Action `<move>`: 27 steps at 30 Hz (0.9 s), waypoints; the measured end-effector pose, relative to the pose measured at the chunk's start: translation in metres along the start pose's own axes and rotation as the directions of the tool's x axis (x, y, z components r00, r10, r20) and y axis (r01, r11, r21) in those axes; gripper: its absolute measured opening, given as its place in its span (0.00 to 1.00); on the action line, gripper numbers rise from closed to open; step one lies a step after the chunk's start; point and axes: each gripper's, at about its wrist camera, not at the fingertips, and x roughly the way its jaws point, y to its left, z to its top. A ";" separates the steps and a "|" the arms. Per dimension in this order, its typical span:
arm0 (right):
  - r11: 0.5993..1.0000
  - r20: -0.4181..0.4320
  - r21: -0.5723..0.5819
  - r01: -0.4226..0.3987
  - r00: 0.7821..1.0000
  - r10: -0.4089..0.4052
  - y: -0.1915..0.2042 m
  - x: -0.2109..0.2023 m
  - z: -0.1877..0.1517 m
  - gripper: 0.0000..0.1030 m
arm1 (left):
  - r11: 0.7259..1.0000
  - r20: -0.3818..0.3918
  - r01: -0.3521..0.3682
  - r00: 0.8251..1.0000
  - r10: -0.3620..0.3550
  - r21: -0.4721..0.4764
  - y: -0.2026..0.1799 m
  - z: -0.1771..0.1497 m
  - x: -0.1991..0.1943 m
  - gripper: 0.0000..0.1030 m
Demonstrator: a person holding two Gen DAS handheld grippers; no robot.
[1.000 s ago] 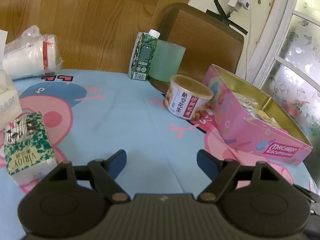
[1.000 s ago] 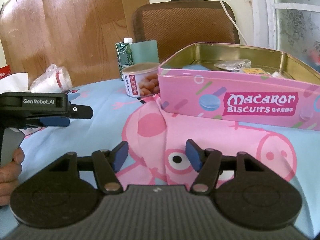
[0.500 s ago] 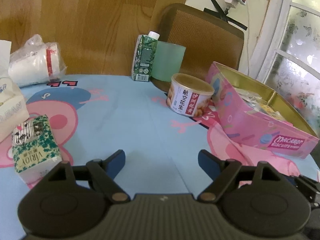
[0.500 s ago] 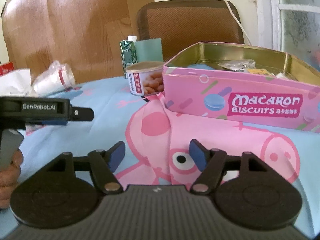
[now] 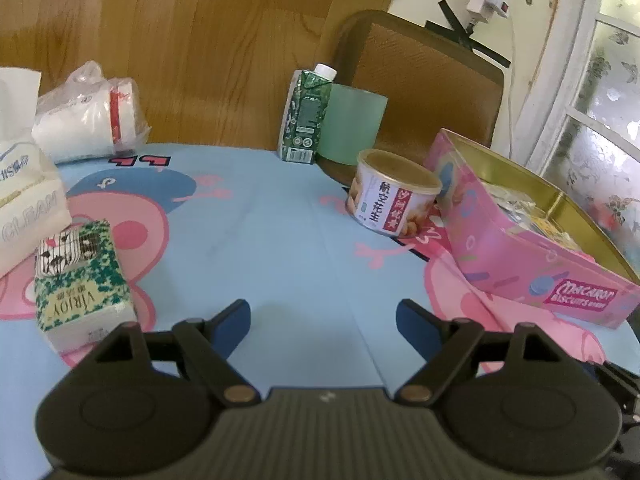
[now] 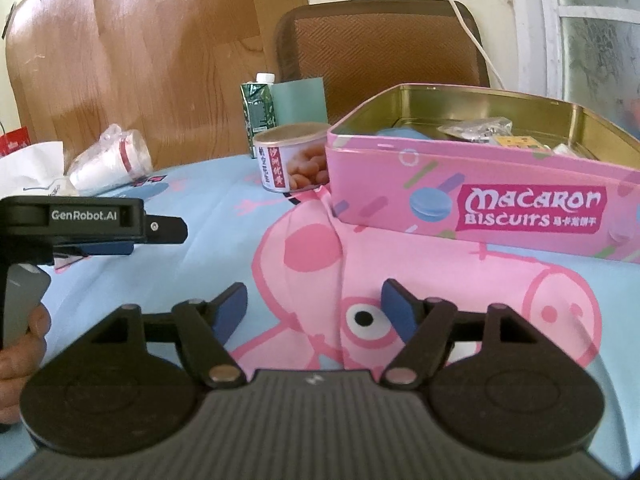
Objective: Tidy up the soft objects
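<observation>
A green patterned tissue pack [image 5: 80,280] lies on the cartoon tablecloth, just left of my left gripper [image 5: 322,316], which stands open with only cloth between its blue pads. Farther left are a white tissue pack [image 5: 28,208] and a plastic bag of paper cups [image 5: 88,120]. The open pink biscuit tin [image 5: 520,256] sits at the right with small packets inside. My right gripper [image 6: 314,300] is open and empty over the pink pig print, in front of the tin [image 6: 480,200]. The left gripper [image 6: 160,236] shows side-on at the left of the right wrist view.
A peanut can [image 5: 394,204] stands beside the tin's far corner. A green carton [image 5: 306,120] and a pale green cup [image 5: 352,124] stand at the table's back edge before a brown chair [image 5: 420,80]. A hand [image 6: 20,352] holds the left gripper's handle.
The right gripper's jaws have spread a little wider. Both hands stay where they were and nothing on the table has moved.
</observation>
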 end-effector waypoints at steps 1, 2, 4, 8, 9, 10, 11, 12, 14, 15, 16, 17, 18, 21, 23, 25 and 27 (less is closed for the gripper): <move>1.000 -0.001 -0.004 0.003 1.000 -0.003 0.001 0.000 0.000 0.75 | 1.000 -0.005 0.004 1.000 -0.004 -0.009 0.001 0.000 0.001 0.80; 1.000 0.000 -0.002 0.002 1.000 -0.002 0.000 0.000 0.000 0.74 | 1.000 -0.006 0.006 1.000 -0.006 -0.012 0.001 0.000 0.000 0.81; 1.000 0.004 0.006 0.001 1.000 -0.001 -0.001 -0.001 0.000 0.74 | 1.000 -0.007 0.008 1.000 -0.008 -0.010 0.000 0.000 0.000 0.82; 1.000 0.000 -0.009 0.014 1.000 -0.014 0.002 0.000 0.000 0.74 | 1.000 -0.011 0.015 1.000 -0.015 -0.015 0.001 0.000 -0.001 0.82; 1.000 -0.001 -0.011 0.016 1.000 -0.016 0.002 0.000 0.000 0.74 | 1.000 -0.012 0.018 1.000 -0.018 -0.019 0.002 0.000 -0.001 0.82; 1.000 -0.001 -0.011 0.016 1.000 -0.016 0.002 0.000 0.000 0.74 | 1.000 -0.012 0.019 1.000 -0.020 -0.022 0.002 0.000 -0.001 0.82; 1.000 -0.001 -0.011 0.017 1.000 -0.017 0.002 0.001 0.000 0.74 | 1.000 -0.013 0.020 1.000 -0.020 -0.022 0.002 0.000 -0.001 0.82; 1.000 -0.001 -0.013 0.017 1.000 -0.017 0.002 0.001 0.000 0.74 | 1.000 -0.013 0.019 1.000 -0.019 -0.021 0.002 0.000 -0.001 0.82; 1.000 -0.002 -0.017 0.021 1.000 -0.021 0.002 0.001 0.000 0.74 | 1.000 -0.014 0.017 1.000 -0.017 -0.017 0.001 -0.001 -0.002 0.82; 1.000 -0.002 -0.017 0.022 1.000 -0.022 0.002 0.000 0.000 0.74 | 1.000 -0.014 0.017 1.000 -0.017 -0.015 0.000 0.000 -0.002 0.83; 1.000 -0.002 -0.017 0.022 1.000 -0.022 0.002 0.001 0.000 0.74 | 1.000 -0.014 0.017 1.000 -0.017 -0.014 0.000 0.000 -0.002 0.83; 1.000 -0.002 -0.018 0.022 1.000 -0.022 0.002 0.001 0.000 0.74 | 1.000 -0.014 0.017 1.000 -0.017 -0.014 0.000 -0.001 -0.002 0.83; 1.000 -0.002 -0.018 0.022 1.000 -0.022 0.002 0.001 0.000 0.74 | 1.000 -0.014 0.016 1.000 -0.017 -0.013 0.000 -0.001 -0.002 0.83; 1.000 -0.002 -0.017 0.023 1.000 -0.023 0.002 0.001 0.000 0.74 | 1.000 -0.014 0.016 1.000 -0.016 -0.013 0.000 -0.001 -0.002 0.83; 1.000 -0.002 -0.017 0.024 1.000 -0.024 0.002 0.001 -0.001 0.74 | 1.000 -0.015 0.017 1.000 -0.017 -0.011 0.000 -0.001 -0.001 0.84; 1.000 -0.002 -0.018 0.025 1.000 -0.025 0.002 0.001 0.000 0.74 | 1.000 -0.015 0.016 1.000 -0.016 -0.007 0.000 -0.001 -0.001 0.84; 1.000 -0.002 -0.017 0.025 1.000 -0.025 0.002 0.001 0.000 0.74 | 1.000 -0.016 0.017 1.000 -0.017 -0.007 0.000 -0.001 -0.001 0.84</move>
